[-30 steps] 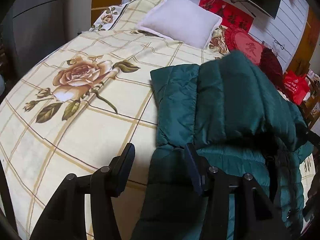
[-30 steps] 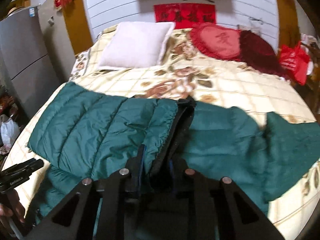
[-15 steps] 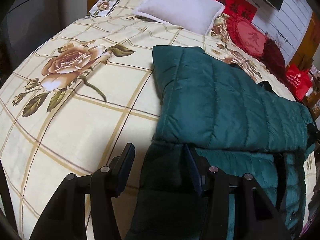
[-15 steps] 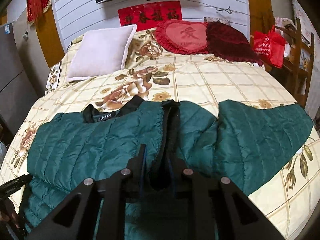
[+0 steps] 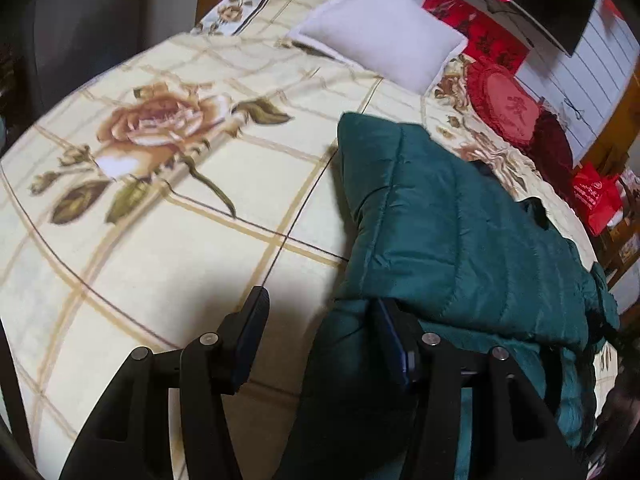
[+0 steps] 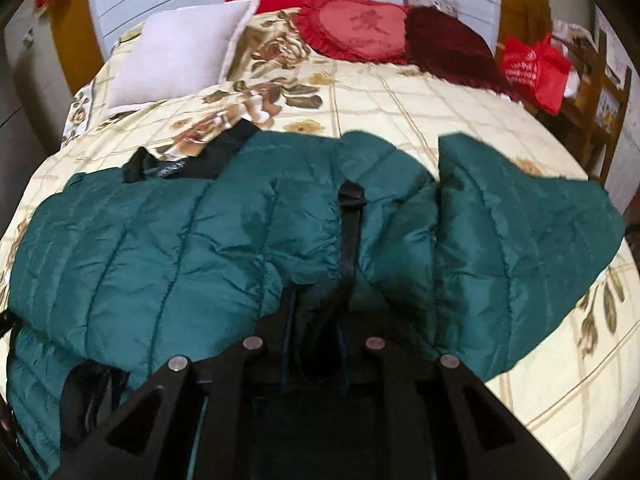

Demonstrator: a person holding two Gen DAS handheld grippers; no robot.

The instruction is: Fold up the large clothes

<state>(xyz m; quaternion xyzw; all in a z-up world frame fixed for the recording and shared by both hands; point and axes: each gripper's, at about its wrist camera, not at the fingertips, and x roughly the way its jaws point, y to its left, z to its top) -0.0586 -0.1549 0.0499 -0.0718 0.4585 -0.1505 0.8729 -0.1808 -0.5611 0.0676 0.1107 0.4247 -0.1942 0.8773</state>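
A dark green quilted jacket (image 6: 160, 248) lies on the bed, its left side folded inward over the body. Its black front placket (image 6: 351, 220) runs up the middle and the right sleeve (image 6: 520, 232) spreads out to the right. My right gripper (image 6: 314, 308) is shut on the jacket's fabric at the near edge by the placket. In the left wrist view the jacket (image 5: 460, 232) lies on the right. My left gripper (image 5: 320, 320) is open at its near left edge, its right finger (image 5: 392, 340) against the fabric, holding nothing.
The bed has a cream floral bedspread (image 5: 160, 200). A white pillow (image 6: 180, 48), a red heart cushion (image 6: 360, 28) and a dark red cushion (image 6: 452, 48) lie at the head. A red bag (image 6: 532, 72) and a wooden chair (image 6: 600, 100) stand at the right.
The folded left side of the jacket has come down flat onto the body. My right gripper, still shut on the fabric, has moved closer over the jacket. My left gripper stays open.
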